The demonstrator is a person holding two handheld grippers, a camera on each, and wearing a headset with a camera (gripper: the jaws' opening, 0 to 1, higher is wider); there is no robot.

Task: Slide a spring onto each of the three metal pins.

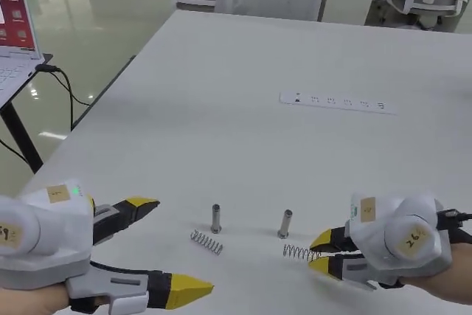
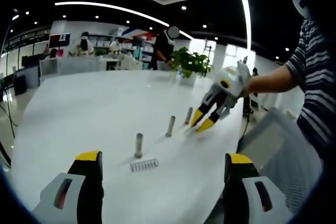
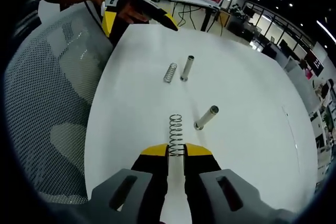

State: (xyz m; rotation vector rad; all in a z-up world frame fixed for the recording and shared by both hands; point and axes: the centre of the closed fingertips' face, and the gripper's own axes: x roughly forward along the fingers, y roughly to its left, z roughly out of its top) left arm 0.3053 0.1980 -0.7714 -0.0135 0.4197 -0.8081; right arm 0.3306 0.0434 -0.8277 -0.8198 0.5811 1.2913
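Observation:
Two upright metal pins (image 1: pixel 215 217) (image 1: pixel 285 223) stand near the table's front edge; the left gripper view has three pins in a row (image 2: pixel 138 145) (image 2: pixel 170 126) (image 2: pixel 188 115). One spring (image 1: pixel 206 241) lies loose beside the left pin. A second spring (image 3: pixel 176 134) lies flat, its near end between the jaws of my right gripper (image 3: pixel 177 153), which is shut on it. The same gripper (image 1: pixel 319 253) sits at lower right in the head view. My left gripper (image 1: pixel 166 245) hovers open at lower left, short of the loose spring (image 2: pixel 144 164).
A white power strip (image 1: pixel 339 102) lies further back on the white table (image 1: pixel 243 145). A mesh chair (image 3: pixel 47 93) stands at the near edge by my right gripper. A laptop (image 1: pixel 15 27) sits on a side stand at far left.

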